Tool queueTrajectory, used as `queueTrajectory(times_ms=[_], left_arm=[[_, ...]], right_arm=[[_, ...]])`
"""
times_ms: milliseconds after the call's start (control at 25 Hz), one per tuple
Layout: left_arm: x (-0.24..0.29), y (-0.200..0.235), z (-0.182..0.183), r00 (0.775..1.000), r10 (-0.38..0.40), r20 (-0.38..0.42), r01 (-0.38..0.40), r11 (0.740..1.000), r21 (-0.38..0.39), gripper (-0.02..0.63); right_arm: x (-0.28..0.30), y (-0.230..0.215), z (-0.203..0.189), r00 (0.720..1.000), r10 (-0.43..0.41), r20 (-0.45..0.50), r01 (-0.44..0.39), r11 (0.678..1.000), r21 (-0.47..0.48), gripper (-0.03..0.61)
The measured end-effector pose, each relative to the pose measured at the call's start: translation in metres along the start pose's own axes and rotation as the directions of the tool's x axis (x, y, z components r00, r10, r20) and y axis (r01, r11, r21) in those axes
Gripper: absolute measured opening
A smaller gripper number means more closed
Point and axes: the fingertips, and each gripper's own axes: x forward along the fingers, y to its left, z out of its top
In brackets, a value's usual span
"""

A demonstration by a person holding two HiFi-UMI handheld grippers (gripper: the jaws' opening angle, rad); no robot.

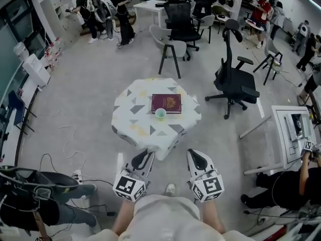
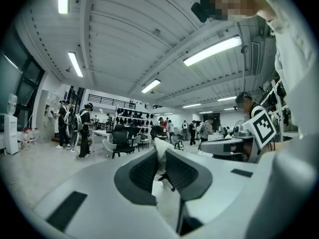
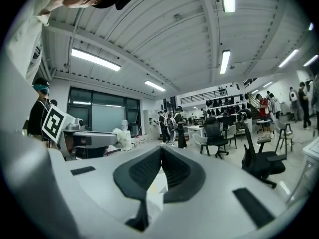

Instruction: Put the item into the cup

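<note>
Nothing can be read; the gold print on the dark red book (image 1: 166, 103) is too small.

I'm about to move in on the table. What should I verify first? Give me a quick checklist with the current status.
1. Cup upright with its mouth open: ok. It stands at the near edge of the maroon book.
2. Item to drop in is located: cannot tell. Only the book and cup show on the table.
3. Left claw empty: ok. Its jaws are slightly apart with nothing between them.
4. Right claw ready to grasp: not ok. Its jaws are together and empty.
5. Claws positioned at the cup: not ok. Both are held back near the person's body.
</note>
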Motion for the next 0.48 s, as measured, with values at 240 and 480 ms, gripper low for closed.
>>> queueTrajectory(times_ms=[240,480], left_arm=[[0.007,0.014,-0.002,0.999,0.051,-0.016,-0.051,0.999,-0.008,0.060],[0.014,0.033,-0.003,0.997,0.078,-0.009,-0.078,0.997,-0.011,0.061]], right_arm=[[0.021,-0.008,0.002,0.999,0.036,0.000,-0.036,0.999,0.009,0.008],[0.043,-0.009,0.001,0.999,0.053,-0.005,-0.053,0.999,0.003,0.008]])
